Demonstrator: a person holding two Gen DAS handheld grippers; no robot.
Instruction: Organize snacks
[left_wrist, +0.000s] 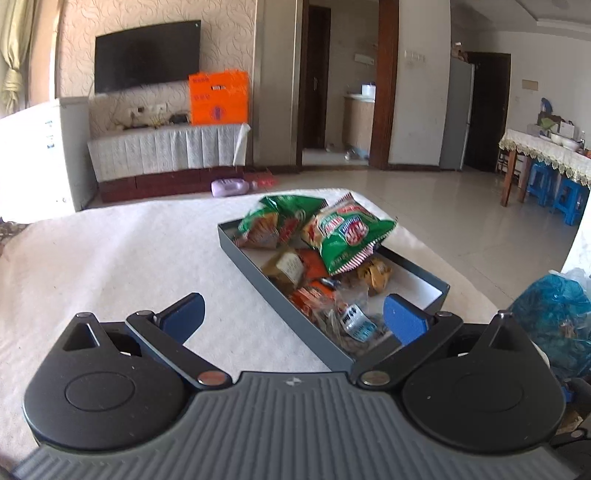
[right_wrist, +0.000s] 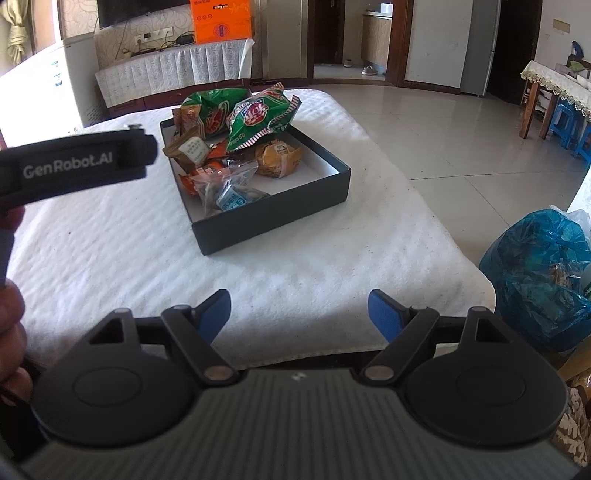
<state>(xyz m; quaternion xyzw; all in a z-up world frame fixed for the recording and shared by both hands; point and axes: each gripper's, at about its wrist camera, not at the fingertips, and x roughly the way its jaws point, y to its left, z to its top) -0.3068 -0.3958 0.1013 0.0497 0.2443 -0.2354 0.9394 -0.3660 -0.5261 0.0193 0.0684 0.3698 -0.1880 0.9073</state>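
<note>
A dark shallow box (right_wrist: 273, 218) (left_wrist: 280, 306) sits on the white towel-covered table (right_wrist: 258, 280) (left_wrist: 110, 258). It holds two green snack bags (right_wrist: 258, 118) (left_wrist: 347, 232), orange and brown packets (left_wrist: 303, 266) and a clear bag with a blue label (right_wrist: 229, 192) (left_wrist: 354, 321). My left gripper (left_wrist: 293, 314) is open, its right finger over the box's near corner, nothing between the pads. My right gripper (right_wrist: 299, 314) is open above the bare towel, short of the box. The left gripper's body (right_wrist: 77, 162) shows at the left in the right wrist view.
A blue plastic bag (right_wrist: 539, 273) (left_wrist: 554, 317) stands off the table's right edge. Beyond are tiled floor, a TV cabinet with an orange box (left_wrist: 218, 98), and a dining table with blue stools (left_wrist: 546, 184). A hand (right_wrist: 11, 332) shows at the left edge.
</note>
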